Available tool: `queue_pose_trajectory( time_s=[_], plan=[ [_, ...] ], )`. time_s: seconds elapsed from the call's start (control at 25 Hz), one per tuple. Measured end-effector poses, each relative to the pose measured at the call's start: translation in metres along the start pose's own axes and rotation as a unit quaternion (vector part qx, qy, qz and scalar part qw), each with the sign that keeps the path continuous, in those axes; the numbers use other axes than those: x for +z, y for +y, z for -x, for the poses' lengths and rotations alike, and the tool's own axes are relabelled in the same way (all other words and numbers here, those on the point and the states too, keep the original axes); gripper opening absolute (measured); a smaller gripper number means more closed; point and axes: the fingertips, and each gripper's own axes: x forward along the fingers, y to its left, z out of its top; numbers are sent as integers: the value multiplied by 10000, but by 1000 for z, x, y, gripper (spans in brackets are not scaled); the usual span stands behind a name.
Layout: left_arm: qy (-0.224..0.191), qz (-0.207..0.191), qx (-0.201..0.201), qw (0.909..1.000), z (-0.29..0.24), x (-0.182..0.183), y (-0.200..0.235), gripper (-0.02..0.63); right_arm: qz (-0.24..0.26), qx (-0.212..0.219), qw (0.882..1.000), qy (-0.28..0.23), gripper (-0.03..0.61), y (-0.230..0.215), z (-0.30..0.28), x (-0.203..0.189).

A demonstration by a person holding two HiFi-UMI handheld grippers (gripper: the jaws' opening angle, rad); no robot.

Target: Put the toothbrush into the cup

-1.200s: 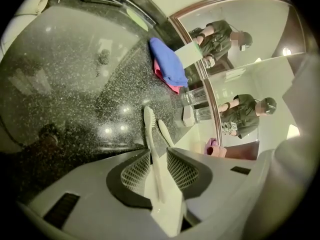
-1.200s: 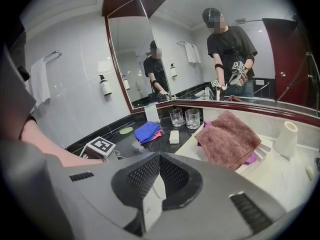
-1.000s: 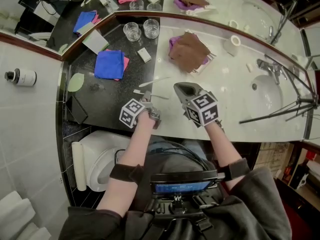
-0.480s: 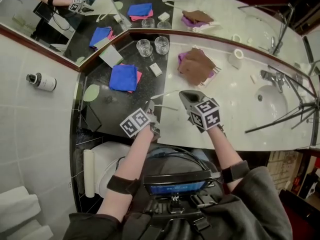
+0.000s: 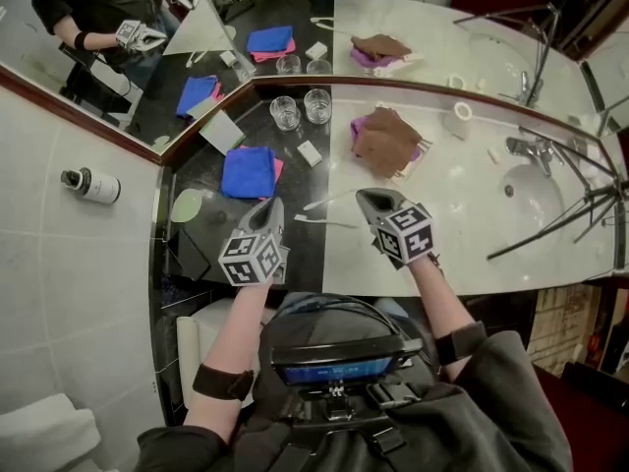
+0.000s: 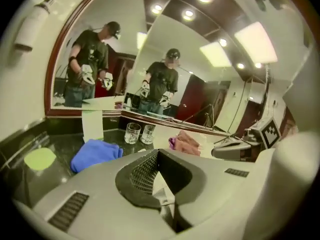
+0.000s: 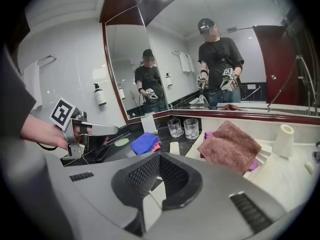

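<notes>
Two hand-held grippers hang over the front edge of the bathroom counter (image 5: 462,214), whose left part is black stone and right part pale marble. The left gripper (image 5: 267,205) has its jaws together with nothing between them, as its own view (image 6: 159,168) shows. The right gripper (image 5: 366,197) is likewise closed and empty (image 7: 160,165).

Between them, near the front edge and across the seam of black and pale stone, lie two slim white sticks. The nearer one reads as the white plastic toothbrush (image 5: 322,222). The second slim white stick (image 5: 329,201) lies just behind it, and I cannot tell what it is. Neither touches a gripper.

Two clear glass tumblers (image 5: 285,113) stand side by side at the back edge against the mirror (image 5: 118,77), both upright and with nothing inside.

On the line from the toothbrush to the tumblers lies one small white bar (image 5: 309,152). To its left, mid-way across the black part, is one folded blue cloth (image 5: 248,172) on a pink one.

- One white tent card (image 5: 223,131) stands towards the back left corner.
- One pale green disc (image 5: 185,205) lies at the left edge.
- One brown towel (image 5: 385,141) lies on a purple cloth on the marble.
- One short white cylinder (image 5: 458,116) stands further right.
- One chrome tap (image 5: 526,150) and one basin (image 5: 536,190) are at the right end.
</notes>
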Motion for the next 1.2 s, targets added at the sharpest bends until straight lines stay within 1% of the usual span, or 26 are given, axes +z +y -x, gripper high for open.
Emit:
queue_pose_trajectory(
  time_s=[0.12,0.2,0.24,0.4,0.64,1.0,1.08,1.12,1.2],
  plan=[
    [-9,-671,-43,9977,9,11,6,0,-108,-128,9999,1,17,4,0,-6],
    [3,-958,-140,9953,12,12,9,0,-192,-203,9996,-4,17,7,-1,-9],
    [2,-1033,-182,9945,15,13,11,0,-235,-233,9995,-6,17,9,-2,-11],
    [-21,-1043,-292,9941,22,13,21,0,-371,-328,9988,17,17,18,-9,-20],
    [-26,-828,-334,9960,31,3,37,0,-388,-375,9985,133,17,31,-15,-33],
    [-86,-1034,-263,9943,35,1,42,0,-304,-345,9987,241,17,29,-18,-38],
    [-64,-1093,-281,9936,35,1,41,0,-133,-328,9987,364,17,30,-22,-43],
    [-43,-1125,-303,9932,35,1,41,0,59,-295,9983,494,17,32,-24,-45],
    [-24,-1173,-324,9926,32,-2,42,0,723,-148,9932,899,17,44,-32,-50]
  ],
)
